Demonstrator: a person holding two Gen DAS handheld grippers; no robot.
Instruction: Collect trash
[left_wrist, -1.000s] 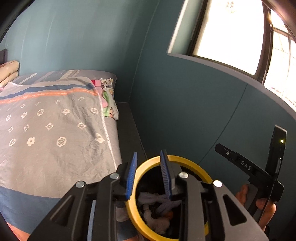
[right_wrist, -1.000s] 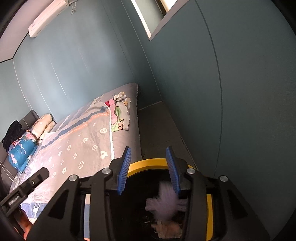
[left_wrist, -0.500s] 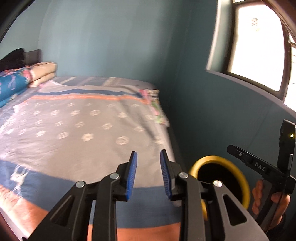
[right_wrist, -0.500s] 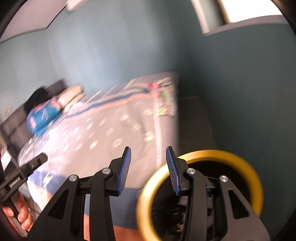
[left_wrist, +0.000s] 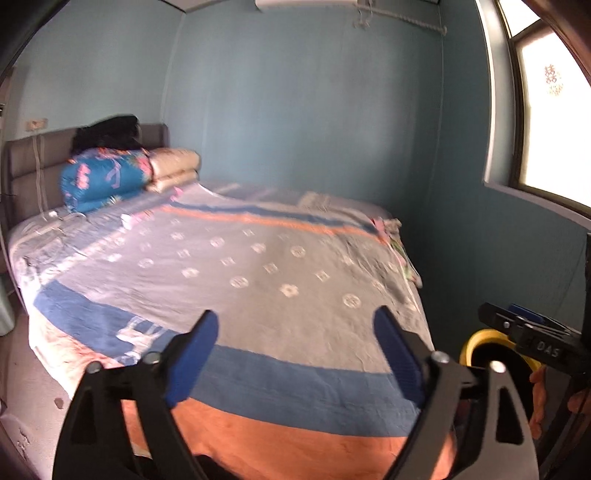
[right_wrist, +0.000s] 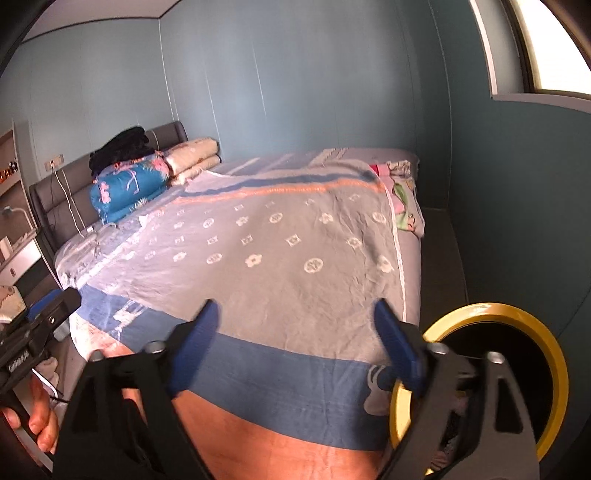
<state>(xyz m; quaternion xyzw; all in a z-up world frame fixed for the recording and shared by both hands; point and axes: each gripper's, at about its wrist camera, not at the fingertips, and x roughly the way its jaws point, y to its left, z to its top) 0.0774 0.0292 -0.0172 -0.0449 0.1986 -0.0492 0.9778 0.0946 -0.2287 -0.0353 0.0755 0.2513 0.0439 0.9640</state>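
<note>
Now spread wide over the bed, both claws: left gripper and right gripper, jaws just opened, nothing between them. Yellow-rimmed trash bin down at near right on the floor beside the bed, dark inside, contents hard to tell. "DAS" readable on the right gripper's black body in the left view.

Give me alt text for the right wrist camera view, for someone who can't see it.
An open, empty right gripper, its jaws having just been opening, points over a bed with a grey patterned blanket banded in blue and orange. A yellow-rimmed bin stands on the floor at lower right, by the teal wall. Folded bedding is piled at the headboard.
</note>
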